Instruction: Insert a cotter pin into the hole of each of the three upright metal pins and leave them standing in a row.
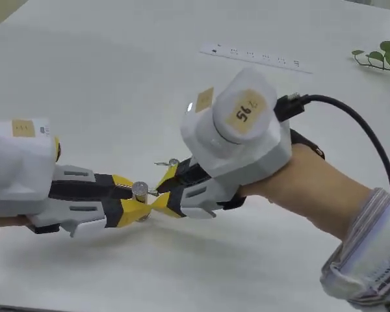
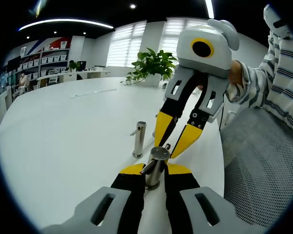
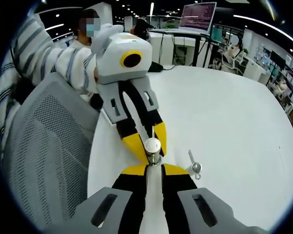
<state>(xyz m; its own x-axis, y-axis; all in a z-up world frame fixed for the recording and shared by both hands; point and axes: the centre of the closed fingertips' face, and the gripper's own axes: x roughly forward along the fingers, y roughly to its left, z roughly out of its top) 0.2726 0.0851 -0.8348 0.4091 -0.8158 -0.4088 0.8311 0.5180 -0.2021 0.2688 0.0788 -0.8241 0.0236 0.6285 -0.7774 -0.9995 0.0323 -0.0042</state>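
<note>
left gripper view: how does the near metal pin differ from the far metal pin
The near metal pin is clamped in the left gripper; the far metal pin stands free. The right gripper pinches a cotter pin at the near one; the far one's sticks out sideways. Both stand upright.

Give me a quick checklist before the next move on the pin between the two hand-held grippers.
1. Left hand-held gripper shut on the metal pin: ok.
2. That metal pin upright on the table: ok.
3. Cotter pin through its hole: ok, one end pokes out the side away from the right hand-held gripper.
4. Right hand-held gripper grip on the cotter pin: cannot tell, its tips sit at the pin's head and hide the contact.
5. Second pin upright with the second cotter pin in it, apart from both sets of jaws: ok.
</note>
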